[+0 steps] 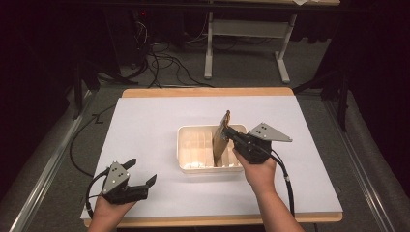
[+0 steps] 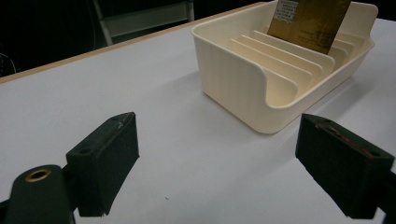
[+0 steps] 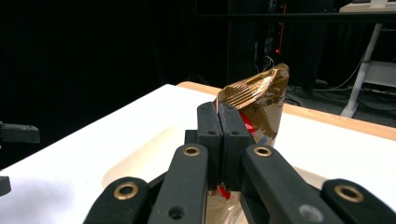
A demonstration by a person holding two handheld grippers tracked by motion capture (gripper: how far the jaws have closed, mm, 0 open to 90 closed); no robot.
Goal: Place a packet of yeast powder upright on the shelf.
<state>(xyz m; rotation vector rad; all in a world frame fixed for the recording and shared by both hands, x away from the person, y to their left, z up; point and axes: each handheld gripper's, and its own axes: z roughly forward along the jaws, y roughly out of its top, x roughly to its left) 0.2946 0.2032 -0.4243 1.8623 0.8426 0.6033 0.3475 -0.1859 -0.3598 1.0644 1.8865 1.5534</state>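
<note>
The table (image 1: 145,130) has a white top with a bare wooden strip along its far and near edges. Past its far edge lie a grey floor, loose black cables (image 1: 164,63) and the white legs of a second desk (image 1: 246,43).

A cream bin (image 1: 191,147) sits right of the table's middle, nearer the near edge than the far one. Low ribs run across its floor and divide it into narrow slots, as the left gripper view makes plain (image 2: 243,79).

A gold pouch (image 1: 221,137) stands on end in the right half of the bin, leaning a little, its top well above the rim. In the right gripper view its crimped top seal (image 3: 254,86) is creased and bent over. Dark print runs across the pouch just under the seal, and a pale label sits at its upper corner in the left gripper view (image 2: 286,10); both are too small and blurred to read. A red patch shows on the pouch between the jaws.

The right hand-held gripper (image 1: 228,134) reaches in over the bin's right side, its jaws pressed together on the pouch's edge.

The left hand-held gripper (image 1: 143,172) is near the table's near left corner, well apart from the bin, with its jaws spread wide and nothing between them.
</note>
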